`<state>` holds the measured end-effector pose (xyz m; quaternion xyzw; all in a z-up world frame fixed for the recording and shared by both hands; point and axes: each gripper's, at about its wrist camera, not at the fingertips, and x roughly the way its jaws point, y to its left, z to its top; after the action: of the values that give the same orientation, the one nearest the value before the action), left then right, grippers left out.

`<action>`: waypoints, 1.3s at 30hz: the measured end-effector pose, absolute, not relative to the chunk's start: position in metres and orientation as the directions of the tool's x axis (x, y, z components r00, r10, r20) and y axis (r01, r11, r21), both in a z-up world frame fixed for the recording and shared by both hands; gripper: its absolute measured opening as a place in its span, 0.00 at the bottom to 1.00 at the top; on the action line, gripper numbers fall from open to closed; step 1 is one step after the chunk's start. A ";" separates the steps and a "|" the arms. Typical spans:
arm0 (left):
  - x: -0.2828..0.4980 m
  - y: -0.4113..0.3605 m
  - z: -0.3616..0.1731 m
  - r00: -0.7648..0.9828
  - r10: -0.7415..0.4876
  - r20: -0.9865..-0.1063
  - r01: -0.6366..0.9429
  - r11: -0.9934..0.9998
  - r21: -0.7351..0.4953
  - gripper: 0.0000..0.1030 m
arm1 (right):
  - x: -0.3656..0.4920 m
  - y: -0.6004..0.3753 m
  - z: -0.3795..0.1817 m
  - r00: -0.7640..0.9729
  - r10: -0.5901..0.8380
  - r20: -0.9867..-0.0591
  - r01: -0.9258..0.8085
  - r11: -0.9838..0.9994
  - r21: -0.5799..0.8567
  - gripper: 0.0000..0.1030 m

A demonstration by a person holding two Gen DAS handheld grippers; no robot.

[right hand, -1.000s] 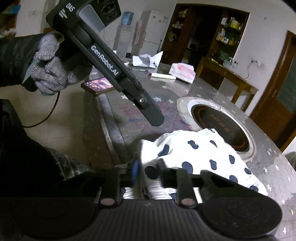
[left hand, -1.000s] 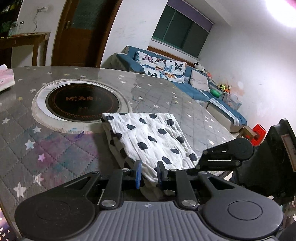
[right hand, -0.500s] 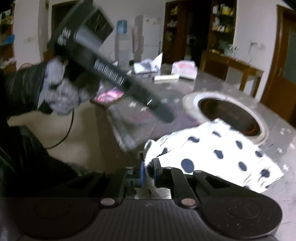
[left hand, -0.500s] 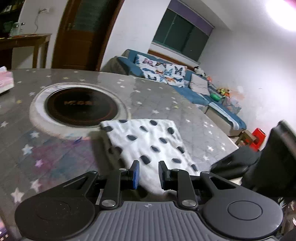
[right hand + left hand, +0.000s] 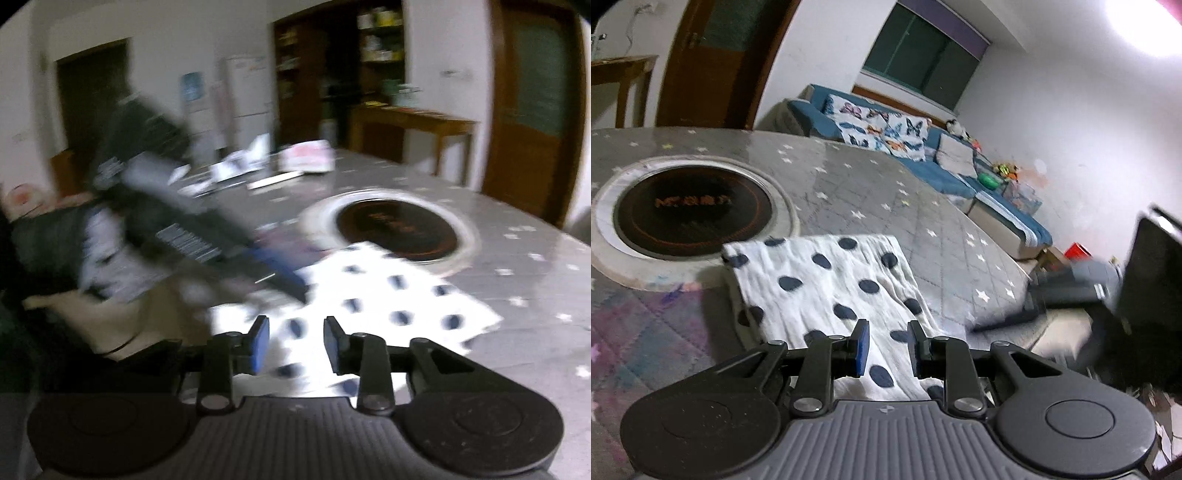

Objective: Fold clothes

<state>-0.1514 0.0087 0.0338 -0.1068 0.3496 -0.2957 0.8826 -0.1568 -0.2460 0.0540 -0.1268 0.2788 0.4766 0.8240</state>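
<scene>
White cotton cloth with dark blue dots [image 5: 827, 291], folded into a flat rectangle, lies on the grey quilted star-print table cover [image 5: 886, 206]; near end reaches the table's front edge, far corner sits just beside the round black inset cooktop with pale ring [image 5: 690, 210]. Layered edges visible along its left side.

Left gripper [image 5: 885, 347]: jaws parted, moderate gap, blue pads either side of the cloth's near end, nothing clamped; contact with fabric cannot be told.

Right gripper [image 5: 295, 341]: jaws likewise apart, over the cloth's near corner, holding nothing. This view is blurred.

Blue sofa with butterfly-print cushions [image 5: 886, 129] stands beyond the table. Brown wooden door [image 5: 535, 103] at rear.
</scene>
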 end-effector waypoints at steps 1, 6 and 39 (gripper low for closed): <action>-0.152 0.007 0.032 0.572 -0.601 -0.558 0.453 0.799 -0.395 0.24 | -0.146 -0.248 0.054 0.421 0.700 -0.577 -0.835 0.548 0.055 0.32; -0.159 -0.002 0.019 0.525 -0.615 -0.589 0.475 0.785 -0.397 0.24 | -0.096 -0.243 0.037 0.497 0.639 -0.587 -0.761 0.646 0.060 0.32; -0.164 0.013 0.010 0.520 -0.597 -0.611 0.409 0.802 -0.435 0.31 | -0.014 -0.141 -0.006 0.305 0.644 -0.701 -0.869 0.490 0.072 0.36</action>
<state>-0.1640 0.0129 0.0096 -0.1193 0.3937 -0.2912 0.8637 -0.0144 -0.1405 -0.0056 -0.1630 0.3448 0.4780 0.7912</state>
